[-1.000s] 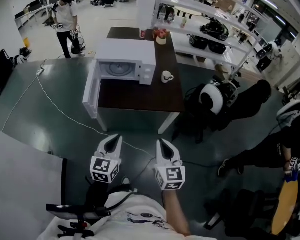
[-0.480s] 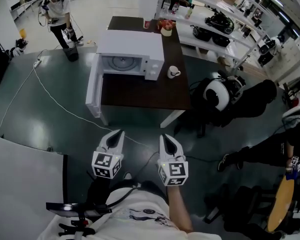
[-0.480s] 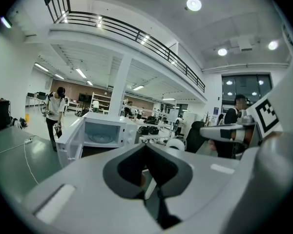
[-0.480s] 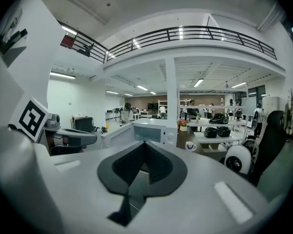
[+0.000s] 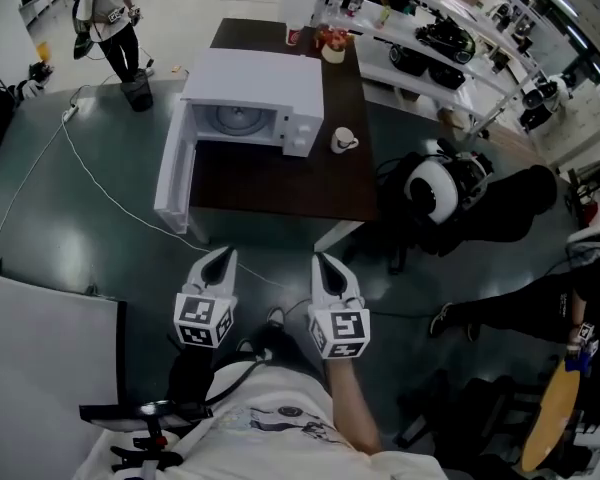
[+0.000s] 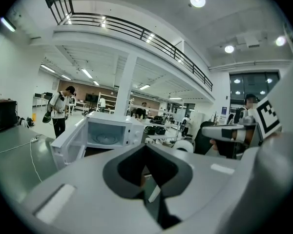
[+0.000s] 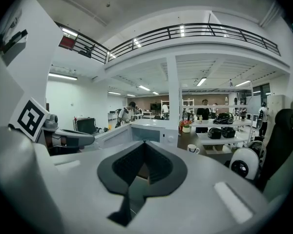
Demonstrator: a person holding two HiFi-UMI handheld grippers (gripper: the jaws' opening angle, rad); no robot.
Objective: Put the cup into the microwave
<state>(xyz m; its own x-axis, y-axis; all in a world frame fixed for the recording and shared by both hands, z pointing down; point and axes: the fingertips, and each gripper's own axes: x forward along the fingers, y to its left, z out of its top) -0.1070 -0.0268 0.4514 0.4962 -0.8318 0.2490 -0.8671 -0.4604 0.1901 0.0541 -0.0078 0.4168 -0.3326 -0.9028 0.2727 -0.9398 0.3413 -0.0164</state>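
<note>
The white cup point(image 5: 341, 140) stands on the dark brown table point(image 5: 280, 183), just right of the white microwave point(image 5: 248, 102), whose door point(image 5: 174, 179) hangs open to the left. Both grippers are held over the floor, well short of the table's near edge and far from the cup. My left gripper point(image 5: 222, 256) is shut with nothing in it, and so is my right gripper point(image 5: 323, 260). The left gripper view looks past the shut gripper point(image 6: 145, 146) into the microwave's empty cavity point(image 6: 105, 135). The right gripper view shows the shut gripper point(image 7: 144, 143), with the cup point(image 7: 192, 149) beyond it.
White shelves point(image 5: 430, 38) with helmets run along the table's right. A person in black point(image 5: 510, 203) sits low at the right beside a white helmet point(image 5: 424, 194). A cable point(image 5: 90, 188) crosses the dark floor. Another person point(image 5: 108, 18) stands far left. A red cup point(image 5: 294, 36) sits at the table's back.
Both grippers have moved forward together towards the table, which now looks a little nearer and larger. Both stay shut and empty.
</note>
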